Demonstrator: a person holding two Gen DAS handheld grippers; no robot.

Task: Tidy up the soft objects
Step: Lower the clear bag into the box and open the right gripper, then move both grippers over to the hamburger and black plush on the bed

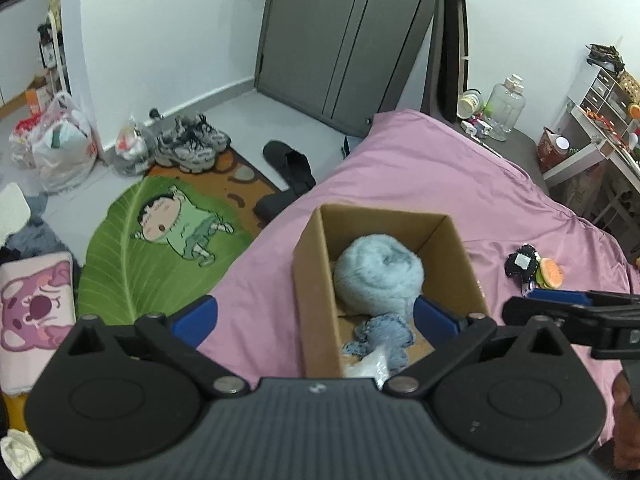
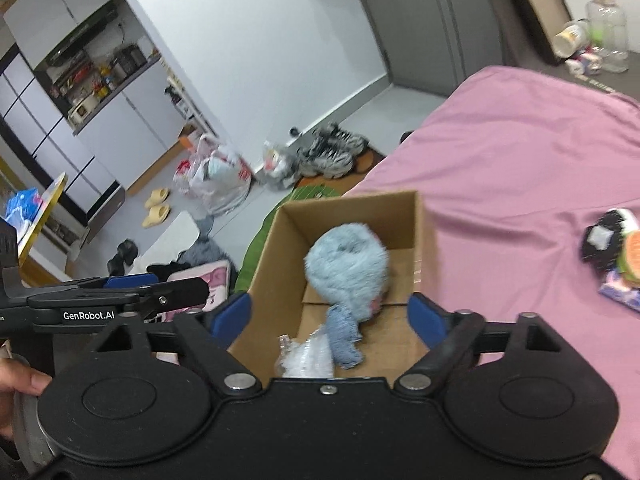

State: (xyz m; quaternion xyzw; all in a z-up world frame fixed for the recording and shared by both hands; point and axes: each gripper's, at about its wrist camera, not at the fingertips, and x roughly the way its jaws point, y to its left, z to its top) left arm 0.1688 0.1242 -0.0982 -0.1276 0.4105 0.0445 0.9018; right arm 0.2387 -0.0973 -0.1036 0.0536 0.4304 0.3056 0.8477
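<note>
- A cardboard box (image 1: 316, 280) stands open on the pink bed (image 1: 440, 184), near the bed's edge over the floor.
- Inside the box lies a rolled fluffy light-blue bundle (image 1: 378, 274), filling the far half.
- Nearer the cameras, a small denim-blue soft piece (image 1: 384, 334) rests on the box bottom, touching the bundle, with a crinkled clear plastic bag (image 2: 306, 358) just beside it.
- The left claw (image 1: 314, 316) hovers above the box's near end, its blue fingers (image 1: 196, 320) spread wide apart and holding nothing.
- The right claw (image 2: 330, 318) hangs over the same box from the other side, fingers likewise apart and empty.
- On the bed to the right of the box, well apart from it, sit a black soft toy (image 1: 522, 265) and a burger-shaped toy (image 1: 551, 274), touching each other.
- On the floor beside the bed lies a green leaf-shaped rug (image 1: 132, 264), with sneakers (image 1: 192, 144) beyond it.
</note>
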